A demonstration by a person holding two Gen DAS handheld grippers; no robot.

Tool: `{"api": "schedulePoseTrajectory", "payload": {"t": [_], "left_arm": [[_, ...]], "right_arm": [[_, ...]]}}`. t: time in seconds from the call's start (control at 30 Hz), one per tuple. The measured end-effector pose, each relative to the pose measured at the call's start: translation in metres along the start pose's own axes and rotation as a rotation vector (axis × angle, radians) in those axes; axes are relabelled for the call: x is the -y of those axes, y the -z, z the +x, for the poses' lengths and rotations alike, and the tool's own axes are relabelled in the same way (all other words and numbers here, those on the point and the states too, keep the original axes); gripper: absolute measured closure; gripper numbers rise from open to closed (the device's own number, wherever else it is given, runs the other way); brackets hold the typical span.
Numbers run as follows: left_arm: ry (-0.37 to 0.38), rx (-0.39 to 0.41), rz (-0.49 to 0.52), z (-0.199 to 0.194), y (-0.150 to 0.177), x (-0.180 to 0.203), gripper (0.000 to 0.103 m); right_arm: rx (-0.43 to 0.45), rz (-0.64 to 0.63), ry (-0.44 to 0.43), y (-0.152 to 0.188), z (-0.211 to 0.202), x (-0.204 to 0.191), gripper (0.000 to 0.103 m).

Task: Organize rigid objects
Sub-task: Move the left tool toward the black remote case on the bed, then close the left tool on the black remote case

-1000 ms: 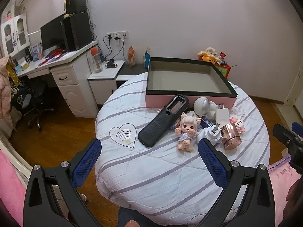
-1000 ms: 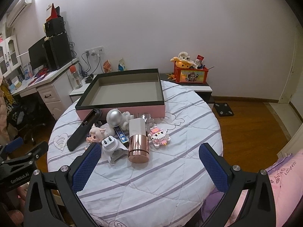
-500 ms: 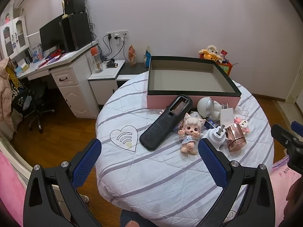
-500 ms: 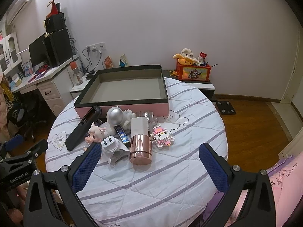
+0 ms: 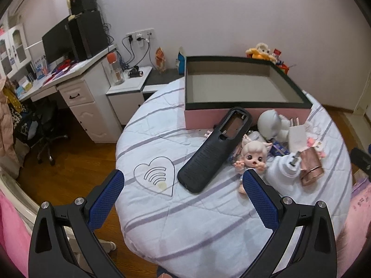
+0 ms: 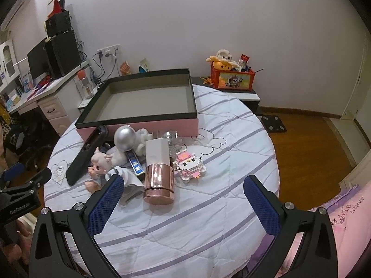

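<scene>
one box (image 6: pixel 139 106) | one doll (image 6: pixel 98 165) | one black case (image 5: pixel 215 153) | one rose-gold bottle (image 6: pixel 158 173)

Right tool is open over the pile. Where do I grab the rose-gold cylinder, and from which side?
Grip the rose-gold cylinder across its shiny lower barrel, from above. It lies on its side, its metallic end toward the right tool, with both flanks showing.
</scene>
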State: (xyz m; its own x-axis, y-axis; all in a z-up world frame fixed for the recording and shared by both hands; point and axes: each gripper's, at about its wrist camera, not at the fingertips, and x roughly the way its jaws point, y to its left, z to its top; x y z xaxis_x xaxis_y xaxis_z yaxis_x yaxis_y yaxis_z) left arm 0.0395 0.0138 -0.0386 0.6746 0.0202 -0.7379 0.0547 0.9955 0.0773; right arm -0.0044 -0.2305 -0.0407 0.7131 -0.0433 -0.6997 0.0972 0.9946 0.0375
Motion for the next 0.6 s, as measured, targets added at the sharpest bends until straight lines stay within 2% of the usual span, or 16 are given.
{"api": "schedulePoseTrajectory", "payload": {"t": [0.07, 0.17, 0.3, 0.6], "left_arm": [[0.006, -0.017, 0.018, 0.011, -0.002, 0.003, 0.0], [0.054, -0.054, 0.024, 0.03, -0.004, 0.004, 0.0], [0.033, -0.085, 0.043, 0.048, -0.004, 0.005, 0.0], [0.062, -0.065, 0.015, 0.04, -0.012, 0.003, 0.0]], "right_arm": [[-0.011, -0.002, -0.001, -0.001, 0.006, 0.001, 0.0], [-0.029, -0.008, -0.001, -0.001, 0.016, 0.001, 0.0], [-0.049, -0.012, 0.003, -0.003, 0.027, 0.002, 0.0], [-0.063, -0.012, 0.003, -0.008, 0.037, 0.001, 0.0]]}}
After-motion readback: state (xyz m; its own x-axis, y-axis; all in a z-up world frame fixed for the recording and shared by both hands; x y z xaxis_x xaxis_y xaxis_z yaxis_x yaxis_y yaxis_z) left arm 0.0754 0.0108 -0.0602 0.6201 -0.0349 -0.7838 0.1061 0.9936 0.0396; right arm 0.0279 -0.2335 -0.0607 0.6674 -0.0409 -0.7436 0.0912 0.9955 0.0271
